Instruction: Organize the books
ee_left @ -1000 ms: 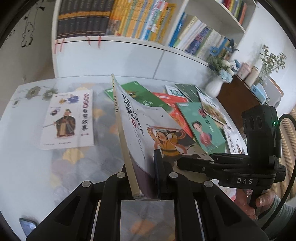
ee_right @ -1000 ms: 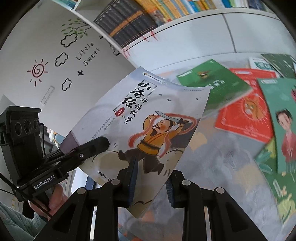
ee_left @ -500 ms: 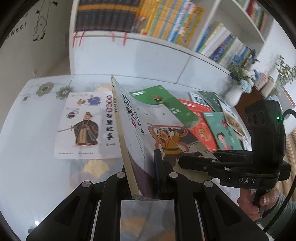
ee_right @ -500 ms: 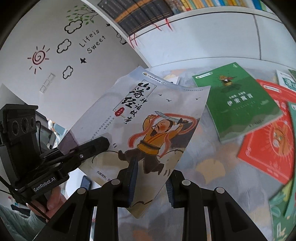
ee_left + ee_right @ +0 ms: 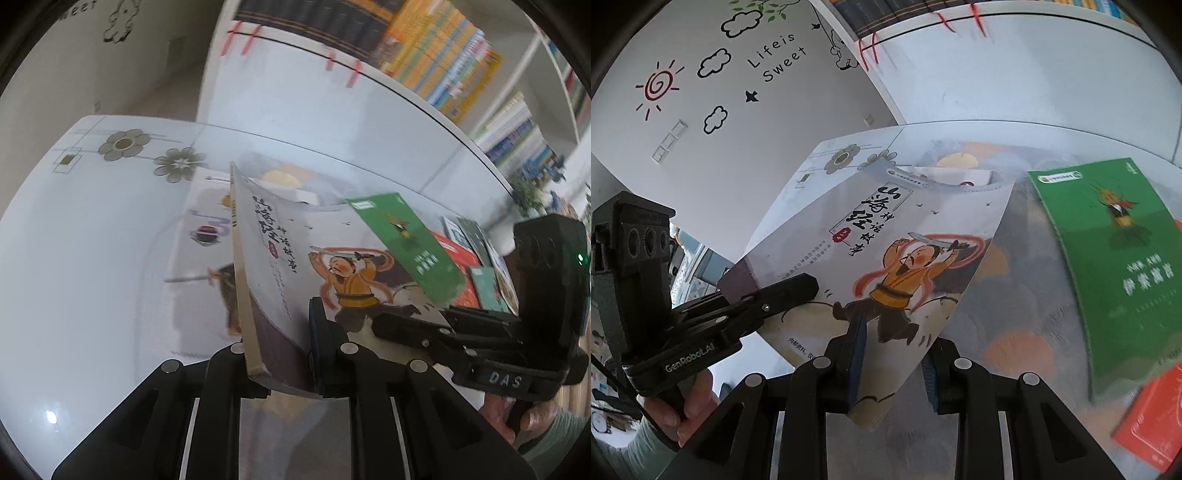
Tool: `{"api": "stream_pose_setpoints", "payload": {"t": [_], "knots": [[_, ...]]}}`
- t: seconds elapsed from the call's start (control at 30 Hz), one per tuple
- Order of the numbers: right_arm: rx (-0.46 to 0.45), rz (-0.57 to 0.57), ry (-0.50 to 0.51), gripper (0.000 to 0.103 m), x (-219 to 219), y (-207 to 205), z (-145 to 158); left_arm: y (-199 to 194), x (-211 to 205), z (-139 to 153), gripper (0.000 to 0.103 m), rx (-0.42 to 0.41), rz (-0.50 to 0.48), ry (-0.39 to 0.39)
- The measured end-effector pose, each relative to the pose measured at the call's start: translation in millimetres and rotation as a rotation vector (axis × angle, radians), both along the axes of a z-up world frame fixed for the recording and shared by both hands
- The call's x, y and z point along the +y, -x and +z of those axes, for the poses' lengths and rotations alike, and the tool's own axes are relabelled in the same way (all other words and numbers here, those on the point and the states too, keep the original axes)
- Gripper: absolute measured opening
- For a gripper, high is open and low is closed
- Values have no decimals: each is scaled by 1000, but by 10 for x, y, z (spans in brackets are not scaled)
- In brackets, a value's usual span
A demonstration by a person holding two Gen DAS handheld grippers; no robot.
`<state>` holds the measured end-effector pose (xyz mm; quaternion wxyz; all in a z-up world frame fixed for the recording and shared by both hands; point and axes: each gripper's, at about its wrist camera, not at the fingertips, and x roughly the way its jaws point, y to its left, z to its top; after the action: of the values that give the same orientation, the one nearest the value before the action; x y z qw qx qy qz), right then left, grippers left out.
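A grey book with a sword-waving warrior on its cover hangs tilted above the table, spine to the left. My left gripper is shut on its lower spine corner; from the right wrist it shows as a black clamp on the book's left edge. My right gripper is shut on the bottom edge of the same grey book; it reaches in from the right in the left wrist view. A white book lies flat on the table, partly hidden beneath the held one.
A green book and a red book lie on the glass-topped table to the right, with more books behind them. A filled white bookshelf stands behind the table. A hand holds the left gripper's handle.
Both grippers have carried the grey book leftward and a little lower, over the white book. The green and red books have slid to the right in both views.
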<state>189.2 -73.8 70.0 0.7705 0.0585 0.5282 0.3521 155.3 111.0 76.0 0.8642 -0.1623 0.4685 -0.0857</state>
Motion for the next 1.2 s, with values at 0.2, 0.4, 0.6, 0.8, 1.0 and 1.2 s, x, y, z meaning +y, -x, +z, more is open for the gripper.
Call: {"api": "stream_pose_setpoints", "payload": {"t": [0.2, 0.4, 0.6, 0.8, 1.0, 1.2], "knots": [[26, -13, -4, 27, 170, -107, -127, -101, 253, -160, 23, 37, 85, -35], [49, -32, 21, 27, 227, -150, -266, -27, 521, -306, 22, 88, 155, -71], [58, 6, 42, 27, 354, -146, -368, 65, 553, -350, 22, 116, 177, -83], [107, 9, 61, 32, 195, -155, -357, -25, 247, -140, 23, 60, 98, -98], [61, -86, 44, 57, -515, -121, -166, -230, -374, -13, 23, 26, -55, -63], [16, -233, 46, 57, -1353, -242, 12, -456, -1024, 57, 29, 22, -191, -26]]}}
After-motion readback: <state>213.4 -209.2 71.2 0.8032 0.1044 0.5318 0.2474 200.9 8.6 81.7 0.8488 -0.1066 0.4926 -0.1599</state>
